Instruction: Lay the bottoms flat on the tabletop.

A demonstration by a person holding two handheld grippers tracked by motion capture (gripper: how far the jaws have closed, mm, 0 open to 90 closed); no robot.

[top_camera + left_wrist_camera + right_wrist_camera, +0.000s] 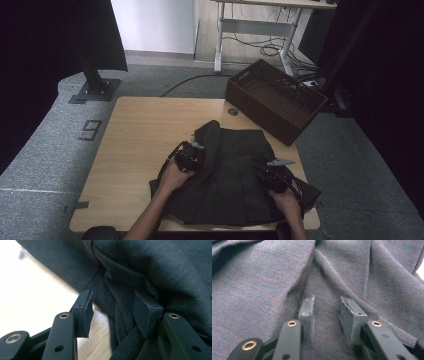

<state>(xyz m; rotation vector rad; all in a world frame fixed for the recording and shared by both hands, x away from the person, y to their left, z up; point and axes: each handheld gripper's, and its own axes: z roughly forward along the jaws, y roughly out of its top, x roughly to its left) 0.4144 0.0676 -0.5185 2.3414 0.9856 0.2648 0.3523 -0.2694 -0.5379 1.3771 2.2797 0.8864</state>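
Note:
A dark grey pleated garment (pixel 235 170) lies spread on the wooden table (pixel 140 135), with its left edge bunched up. My left gripper (pixel 191 155) is at that bunched edge. In the left gripper view its jaws (pixel 113 312) stand apart with folds of the cloth (pixel 150 270) between them, and bare table shows beside the left pad (pixel 86 312). My right gripper (pixel 275 176) rests over the garment's right part. Its jaws (pixel 327 315) are open just above flat cloth (pixel 267 285), gripping nothing.
A brown woven basket (pixel 275 100) stands at the table's far right corner, partly over the edge. A black stand base (pixel 95 90) and a desk frame with cables (pixel 260 40) are on the floor beyond. Bare wood lies left of the garment.

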